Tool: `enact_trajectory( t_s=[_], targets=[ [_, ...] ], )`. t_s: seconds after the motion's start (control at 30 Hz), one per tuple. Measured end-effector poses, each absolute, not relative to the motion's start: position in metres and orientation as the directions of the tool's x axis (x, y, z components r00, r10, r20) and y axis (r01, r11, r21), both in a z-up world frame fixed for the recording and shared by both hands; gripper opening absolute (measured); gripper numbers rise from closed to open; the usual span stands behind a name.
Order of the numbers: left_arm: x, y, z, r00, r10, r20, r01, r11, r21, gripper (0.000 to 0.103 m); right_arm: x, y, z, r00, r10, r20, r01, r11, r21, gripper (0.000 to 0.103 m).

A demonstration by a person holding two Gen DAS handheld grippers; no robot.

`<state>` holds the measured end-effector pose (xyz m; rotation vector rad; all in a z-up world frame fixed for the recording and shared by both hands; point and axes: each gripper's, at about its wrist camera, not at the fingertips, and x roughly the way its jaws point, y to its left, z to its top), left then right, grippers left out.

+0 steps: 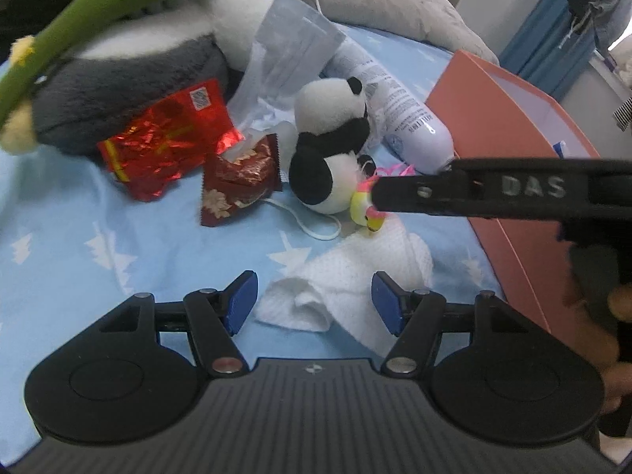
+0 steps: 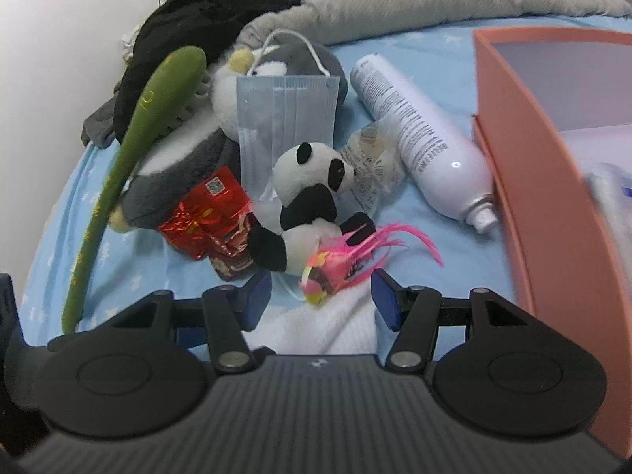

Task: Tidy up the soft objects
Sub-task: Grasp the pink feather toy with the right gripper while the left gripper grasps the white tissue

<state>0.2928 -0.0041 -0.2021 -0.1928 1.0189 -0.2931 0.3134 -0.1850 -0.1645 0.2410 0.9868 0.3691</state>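
Surface: a bed (image 1: 118, 245) with a light blue sheet carries everything; an orange box (image 2: 525, 150) stands open at its right side.
Target, as I judge it: the small pink feather toy (image 2: 335, 264), which lies in front of the panda plush (image 2: 308, 197), touching its lower side, and at the far edge of a white cloth (image 1: 355, 276).
Right claw (image 2: 322, 296): released, nothing between the blue pads; the toy lies just ahead, almost centred in the gap.
Left claw (image 1: 314, 300): also released and empty; it hangs over the white cloth, and the toy is farther ahead of it and to the right.
Nearer hand: the right one, clearly.
Long axis of the toy: its body and feathers run roughly left to right across the right claw, so the pads would close along its length, not across it.
Risk: the panda's leg is just beside the toy and may be caught with it.
Goal place: probably the orange box, to the right of the toy.
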Motion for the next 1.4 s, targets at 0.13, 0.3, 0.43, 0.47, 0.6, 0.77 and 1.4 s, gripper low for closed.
enact_trajectory(
  t_s=[0.13,0.3,0.43,0.47,0.6,0.77,1.4],
  targets=[
    [0.299,-0.009,-0.212,0.472,-0.335,-0.816,0.165,0.942,-0.291,0.063,0.33,-0.179,-0.177,0.471,0.417,-0.777,-0.208,0.909,0.361,0.058],
    [0.302,-0.017,-0.214,0.472,-0.336,-0.815,0.222,0.94,-0.26,0.037,0.342,-0.174,-0.186,0.467,0.412,-0.782,-0.223,0.911,0.346,0.039],
    [0.302,-0.013,-0.214,0.483,-0.335,-0.809,0.169,0.942,-0.289,0.016,0.341,-0.176,-0.185,0.476,0.411,-0.777,-0.214,0.912,0.351,0.035],
    [0.3,-0.012,-0.213,0.487,-0.331,-0.808,0.158,0.944,-0.291,0.012,0.339,-0.177,-0.183,0.484,0.41,-0.774,-0.215,0.912,0.349,0.035],
    [0.291,-0.014,-0.206,0.503,-0.323,-0.802,0.15,0.946,-0.287,0.009,0.329,-0.184,-0.175,0.503,0.402,-0.765,-0.204,0.916,0.347,0.035],
    [0.271,-0.014,-0.19,0.523,-0.31,-0.794,0.146,0.95,-0.274,0.008,0.31,-0.192,-0.162,0.528,0.379,-0.76,-0.198,0.925,0.324,0.035],
    [0.182,0.012,-0.149,0.598,-0.215,-0.772,0.006,0.964,-0.264,0.008,0.198,-0.209,-0.123,0.59,0.318,-0.742,-0.177,0.948,0.265,0.035]
  ],
)
